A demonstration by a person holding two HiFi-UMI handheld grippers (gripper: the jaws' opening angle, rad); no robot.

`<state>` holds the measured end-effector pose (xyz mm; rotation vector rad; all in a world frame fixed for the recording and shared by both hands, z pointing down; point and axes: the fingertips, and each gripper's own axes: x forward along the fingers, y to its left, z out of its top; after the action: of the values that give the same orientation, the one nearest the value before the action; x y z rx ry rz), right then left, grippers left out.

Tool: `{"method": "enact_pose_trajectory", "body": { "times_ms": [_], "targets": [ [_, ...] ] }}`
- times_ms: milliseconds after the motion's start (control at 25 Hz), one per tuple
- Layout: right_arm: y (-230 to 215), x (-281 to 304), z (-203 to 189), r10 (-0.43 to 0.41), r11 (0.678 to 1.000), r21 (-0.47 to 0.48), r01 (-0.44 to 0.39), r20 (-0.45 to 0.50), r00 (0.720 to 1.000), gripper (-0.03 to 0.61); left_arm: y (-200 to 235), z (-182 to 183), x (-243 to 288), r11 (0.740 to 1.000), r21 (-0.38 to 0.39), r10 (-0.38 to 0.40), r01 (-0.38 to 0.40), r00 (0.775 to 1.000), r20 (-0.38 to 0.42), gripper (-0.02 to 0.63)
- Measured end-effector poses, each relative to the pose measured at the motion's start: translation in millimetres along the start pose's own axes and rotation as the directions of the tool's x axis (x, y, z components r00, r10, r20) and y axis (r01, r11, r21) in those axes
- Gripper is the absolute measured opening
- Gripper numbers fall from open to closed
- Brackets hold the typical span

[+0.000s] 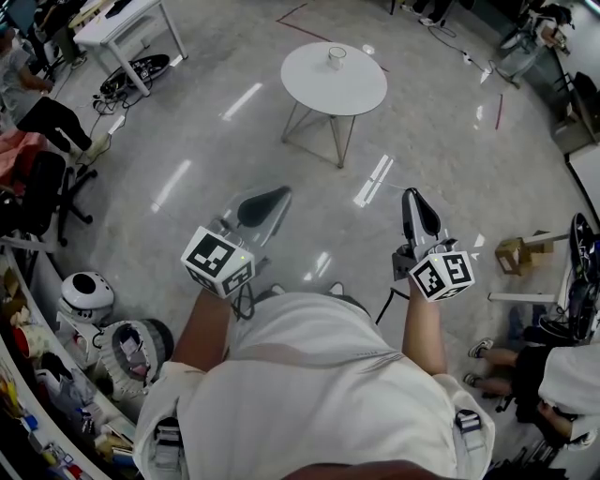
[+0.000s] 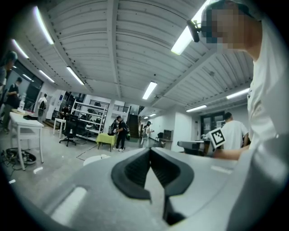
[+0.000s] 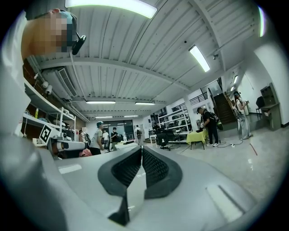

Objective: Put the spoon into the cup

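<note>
A clear cup [image 1: 337, 58] stands on a round white table [image 1: 319, 89] far ahead of me across the floor. I cannot make out a spoon in any view. My left gripper [image 1: 267, 200] and right gripper [image 1: 419, 208] are held at waist height, well short of the table, both pointing forward. In the left gripper view the dark pads of the left gripper [image 2: 150, 153] meet at the tips with nothing between them, and the table top [image 2: 96, 159] shows low beyond them. The right gripper [image 3: 141, 153] is likewise shut and holds nothing.
A white desk [image 1: 117, 23] with cables under it stands far left. An office chair [image 1: 47, 187] and round white shells [image 1: 86, 295] line the left shelf. A cardboard piece [image 1: 520, 253] and a seated person [image 1: 553, 366] are on the right. Grey floor lies between me and the table.
</note>
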<state>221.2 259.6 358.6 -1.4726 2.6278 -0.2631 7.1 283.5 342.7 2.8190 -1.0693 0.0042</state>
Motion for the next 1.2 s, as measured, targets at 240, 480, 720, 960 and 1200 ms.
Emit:
{"method": "enact_pose_trajectory", "body": {
  "times_ms": [240, 480, 720, 960, 1200],
  "targets": [
    [36, 31, -5, 0.005, 1.000, -0.019, -0.005, -0.005, 1.000, 0.013, 37, -2, -38, 1.000, -0.007, 0.029, -0.028, 1.000, 0.012, 0.002],
    [61, 72, -13, 0.065, 0.997, -0.050, -0.066, -0.029, 0.997, 0.014, 80, -16, -59, 0.996, -0.053, 0.077, -0.077, 0.997, 0.011, 0.002],
    [35, 127, -20, 0.098, 0.995, -0.019, -0.099, -0.048, 0.994, 0.012, 120, -19, -31, 0.992, -0.062, 0.110, -0.110, 0.994, -0.009, 0.002],
    [-29, 201, -12, 0.135, 0.991, 0.011, -0.134, -0.020, 0.991, 0.014, 169, -9, 38, 0.988, -0.031, 0.151, -0.152, 0.988, -0.038, 0.002],
    [-122, 257, 13, 0.138, 0.990, -0.023, -0.138, 0.004, 0.990, 0.013, 204, 13, 138, 0.987, 0.015, 0.163, -0.163, 0.986, -0.047, 0.002]
  ]
}}
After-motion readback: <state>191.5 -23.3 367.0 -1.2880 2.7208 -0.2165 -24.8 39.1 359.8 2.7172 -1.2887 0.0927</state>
